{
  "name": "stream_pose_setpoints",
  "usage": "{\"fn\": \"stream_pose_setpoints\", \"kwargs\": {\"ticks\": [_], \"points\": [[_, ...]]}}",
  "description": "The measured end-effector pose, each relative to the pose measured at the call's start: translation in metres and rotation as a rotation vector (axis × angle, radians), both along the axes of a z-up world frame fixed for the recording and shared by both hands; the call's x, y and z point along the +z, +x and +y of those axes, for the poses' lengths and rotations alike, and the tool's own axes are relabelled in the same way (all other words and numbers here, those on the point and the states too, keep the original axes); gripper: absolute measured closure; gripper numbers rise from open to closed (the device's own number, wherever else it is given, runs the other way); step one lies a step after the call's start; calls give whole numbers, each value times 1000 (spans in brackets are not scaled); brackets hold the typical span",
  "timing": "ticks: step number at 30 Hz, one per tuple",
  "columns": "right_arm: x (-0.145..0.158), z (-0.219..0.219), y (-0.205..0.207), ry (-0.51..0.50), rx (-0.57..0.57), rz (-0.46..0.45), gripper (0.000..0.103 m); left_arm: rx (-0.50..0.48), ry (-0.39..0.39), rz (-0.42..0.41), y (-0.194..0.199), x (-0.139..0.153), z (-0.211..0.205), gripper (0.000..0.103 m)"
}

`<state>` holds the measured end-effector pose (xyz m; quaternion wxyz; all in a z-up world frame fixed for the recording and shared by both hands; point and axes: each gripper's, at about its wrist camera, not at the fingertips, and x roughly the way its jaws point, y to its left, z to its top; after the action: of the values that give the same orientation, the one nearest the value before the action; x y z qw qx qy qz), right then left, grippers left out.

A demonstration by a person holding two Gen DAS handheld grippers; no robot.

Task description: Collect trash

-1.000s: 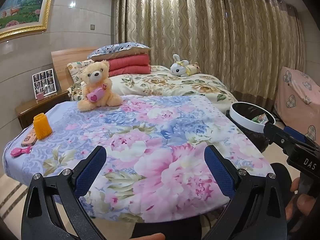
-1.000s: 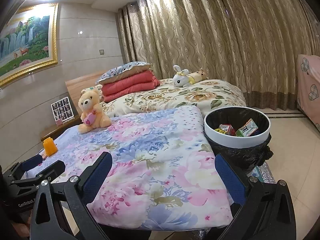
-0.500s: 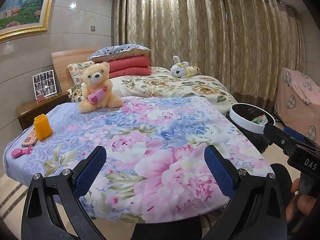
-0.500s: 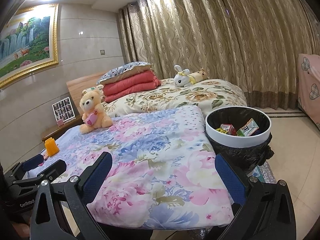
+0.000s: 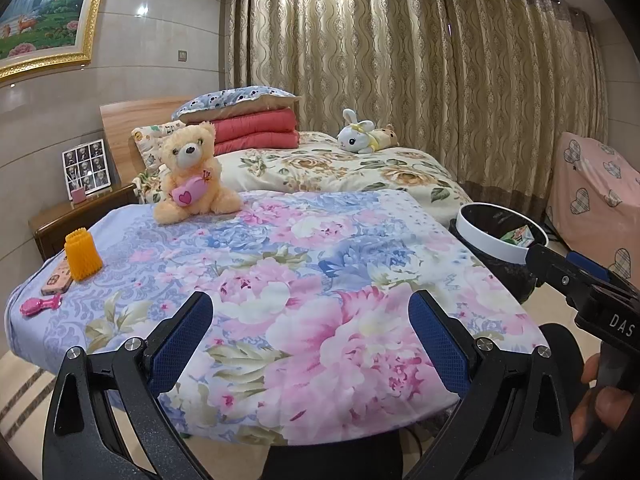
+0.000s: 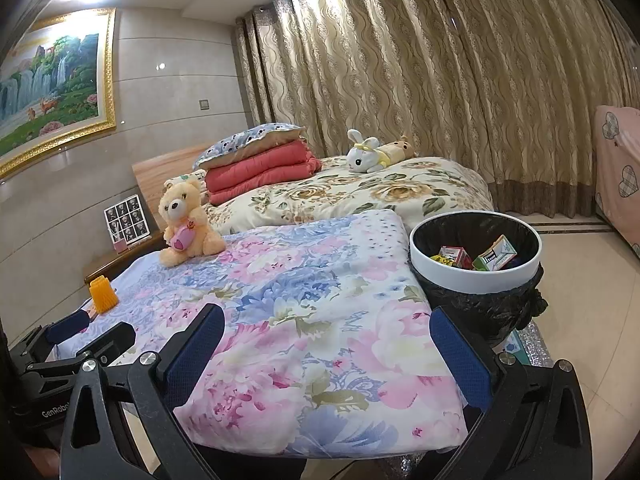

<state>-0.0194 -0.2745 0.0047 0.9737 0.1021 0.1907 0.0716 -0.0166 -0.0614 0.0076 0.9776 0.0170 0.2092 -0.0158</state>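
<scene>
A white-rimmed bin (image 6: 476, 280) lined with a black bag stands on the floor at the right of the flower-cloth table (image 6: 304, 320); several small cartons (image 6: 494, 256) lie inside it. In the left wrist view the bin (image 5: 492, 236) shows at the table's right edge. My left gripper (image 5: 310, 336) hovers open over the near edge of the cloth, holding nothing. My right gripper (image 6: 326, 350) is open and empty too, above the cloth's near right part, with the bin just beyond its right finger.
On the table sit a teddy bear (image 5: 192, 176), an orange cup (image 5: 82, 256), a phone (image 5: 58, 280) and a pink brush (image 5: 40, 305). Behind are a bed (image 5: 340, 168) with a plush rabbit (image 5: 358, 138), curtains, a nightstand (image 5: 76, 216) and a pink covered object (image 5: 596, 184).
Both views have shifted slightly; the table and bin sit marginally farther off. The grippers stay open and nothing on the table has moved.
</scene>
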Motion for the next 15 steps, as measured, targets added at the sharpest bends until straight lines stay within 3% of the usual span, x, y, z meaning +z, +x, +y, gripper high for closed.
{"fn": "stream_pose_setpoints", "kwargs": {"ticks": [15], "points": [[0, 0, 0, 2, 0, 0, 0, -1, 3, 3, 0, -1, -1, 2]]}}
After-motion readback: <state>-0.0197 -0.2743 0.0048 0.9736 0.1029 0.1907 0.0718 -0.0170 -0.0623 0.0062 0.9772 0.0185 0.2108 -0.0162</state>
